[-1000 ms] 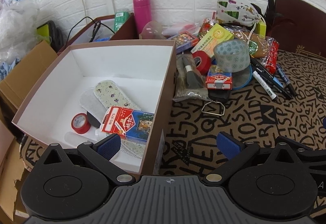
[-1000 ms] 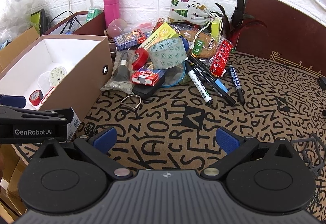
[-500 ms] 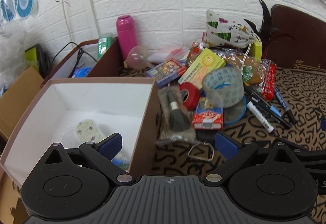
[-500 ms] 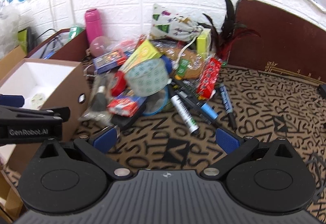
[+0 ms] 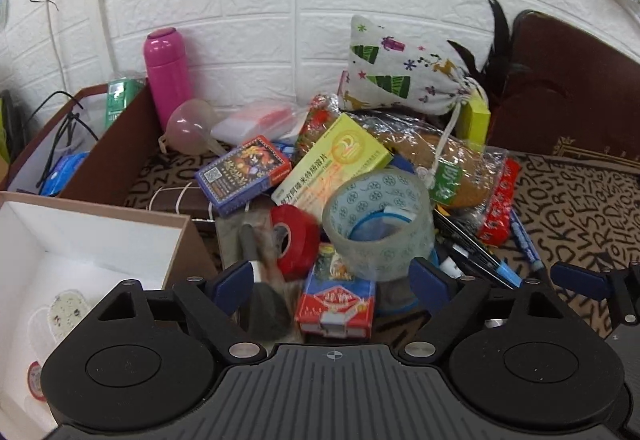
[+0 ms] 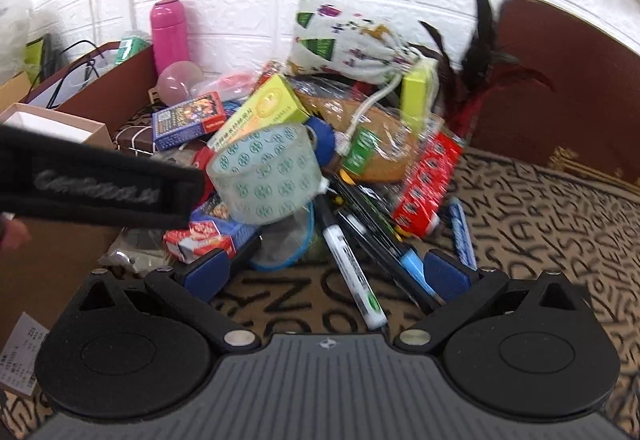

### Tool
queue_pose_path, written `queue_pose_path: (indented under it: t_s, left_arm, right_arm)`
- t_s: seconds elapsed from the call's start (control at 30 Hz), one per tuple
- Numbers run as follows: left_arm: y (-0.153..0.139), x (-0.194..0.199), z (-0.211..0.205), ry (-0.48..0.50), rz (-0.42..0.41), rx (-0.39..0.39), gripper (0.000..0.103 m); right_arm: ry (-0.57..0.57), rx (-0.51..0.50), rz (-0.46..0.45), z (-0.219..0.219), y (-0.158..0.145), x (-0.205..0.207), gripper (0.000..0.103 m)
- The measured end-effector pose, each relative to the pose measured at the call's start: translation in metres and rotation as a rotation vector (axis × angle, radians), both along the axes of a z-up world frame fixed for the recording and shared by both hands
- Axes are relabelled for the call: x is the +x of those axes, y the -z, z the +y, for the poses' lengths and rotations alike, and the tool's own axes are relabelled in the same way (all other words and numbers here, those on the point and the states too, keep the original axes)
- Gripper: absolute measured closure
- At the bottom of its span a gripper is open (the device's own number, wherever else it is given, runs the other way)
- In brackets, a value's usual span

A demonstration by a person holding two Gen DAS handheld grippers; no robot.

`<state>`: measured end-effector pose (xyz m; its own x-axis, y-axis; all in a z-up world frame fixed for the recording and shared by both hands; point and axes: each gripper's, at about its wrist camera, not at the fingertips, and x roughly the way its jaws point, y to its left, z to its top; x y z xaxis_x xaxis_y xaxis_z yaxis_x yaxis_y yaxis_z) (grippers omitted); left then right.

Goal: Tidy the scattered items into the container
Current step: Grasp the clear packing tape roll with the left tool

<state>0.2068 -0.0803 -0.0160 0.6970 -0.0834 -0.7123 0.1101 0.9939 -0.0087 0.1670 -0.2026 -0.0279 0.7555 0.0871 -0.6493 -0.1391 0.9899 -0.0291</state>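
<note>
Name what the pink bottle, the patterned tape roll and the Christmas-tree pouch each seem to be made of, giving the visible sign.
Pink bottle: probably coated metal or plastic; smooth, evenly coloured, soft sheen.
Patterned tape roll: thin plastic film, glossy; semi-transparent, the pile shows through.
Christmas-tree pouch: woven cloth, matte, likely cotton or linen; soft creases, cord drawstring.

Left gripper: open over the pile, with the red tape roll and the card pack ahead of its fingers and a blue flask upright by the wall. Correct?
Not quite: the flask is pink, as the left wrist view shows. The left gripper is open, with the red tape roll and card pack ahead.
</note>
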Motion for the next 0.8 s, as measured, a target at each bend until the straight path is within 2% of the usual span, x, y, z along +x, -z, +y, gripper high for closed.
queue_pose_path:
  t_s: [0.1, 0.17, 0.23, 0.27, 0.4, 0.53, 0.6, 0.63, 0.7, 0.77, 0.8]
  left_arm:
    - [0.009, 0.02, 0.004, -0.033, 0.041, -0.04, 0.019]
    - [0.016, 0.032, 0.005, -0.063, 0.074, -0.061, 0.016]
    - [0.022, 0.043, 0.005, -0.062, 0.097, -0.078, 0.009]
    - [0.023, 0.046, 0.004, -0.058, 0.096, -0.085, 0.008]
    - [0.023, 0.057, -0.002, -0.055, 0.075, -0.052, 0.008]
    - [0.036, 0.068, -0.003, -0.079, 0.111, -0.067, 0.01]
    - [0.044, 0.074, 0.0, -0.068, 0.154, -0.111, 0.017]
    - [0.047, 0.076, 0.001, -0.053, 0.176, -0.135, 0.024]
    - [0.05, 0.075, 0.002, -0.034, 0.184, -0.171, 0.033]
    - [0.05, 0.072, -0.001, 0.007, 0.192, -0.187, 0.056]
    - [0.049, 0.069, -0.003, 0.024, 0.203, -0.185, 0.055]
  right_arm:
    - [-0.04, 0.004, -0.019, 0.002, 0.007, 0.016, 0.003]
    - [-0.063, 0.003, -0.021, 0.004, 0.012, 0.028, 0.004]
    - [-0.09, -0.001, -0.022, 0.006, 0.016, 0.039, 0.006]
    - [-0.106, -0.004, -0.026, 0.008, 0.018, 0.043, 0.006]
    - [-0.143, -0.006, -0.04, 0.011, 0.024, 0.058, 0.007]
    - [-0.189, 0.022, -0.035, 0.012, 0.028, 0.066, 0.007]
    - [-0.209, 0.02, -0.044, 0.015, 0.031, 0.068, 0.01]
    - [-0.222, 0.015, -0.045, 0.017, 0.033, 0.069, 0.012]
    - [-0.225, 0.007, -0.041, 0.02, 0.035, 0.07, 0.013]
    - [-0.231, 0.001, -0.047, 0.021, 0.034, 0.066, 0.014]
    - [-0.24, -0.003, -0.049, 0.022, 0.033, 0.063, 0.014]
